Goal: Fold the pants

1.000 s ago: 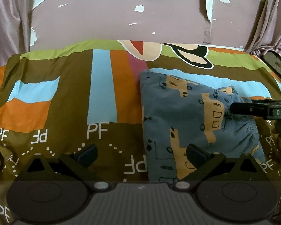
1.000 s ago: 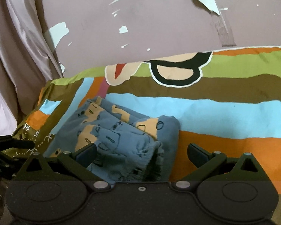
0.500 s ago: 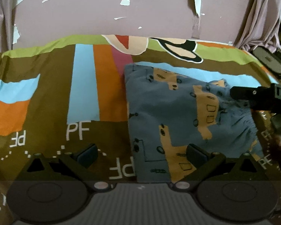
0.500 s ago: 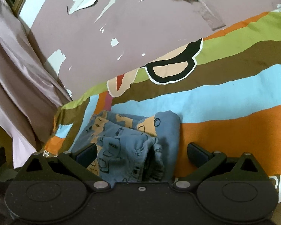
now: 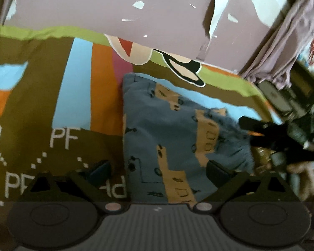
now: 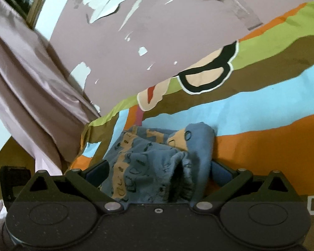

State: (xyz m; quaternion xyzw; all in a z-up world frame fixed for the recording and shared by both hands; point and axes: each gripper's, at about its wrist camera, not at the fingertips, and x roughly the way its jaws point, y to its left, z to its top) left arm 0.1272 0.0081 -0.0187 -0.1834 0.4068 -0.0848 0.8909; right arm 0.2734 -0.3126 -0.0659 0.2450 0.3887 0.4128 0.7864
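Observation:
The pants (image 5: 173, 133) are blue with tan car prints and lie folded into a rectangle on the striped bedspread (image 5: 52, 96). My left gripper (image 5: 159, 169) is open just above the near edge of the pants; its right finger is over the cloth, its left finger over the bedspread. My right gripper (image 6: 159, 169) is open, with the bunched waistband end of the pants (image 6: 157, 161) between its fingers, not clamped. In the left wrist view the right gripper (image 5: 261, 131) shows at the pants' right end.
A mauve wall with peeling paint (image 5: 115, 6) stands behind the bed. Mauve curtains hang at the right (image 5: 282, 41) and, in the right wrist view, at the left (image 6: 31, 87). Dark equipment (image 5: 293, 96) sits beyond the bed's right edge.
Both grippers have tilted and moved in closer to the pants. The right gripper now straddles the waistband end. The pants have not moved.

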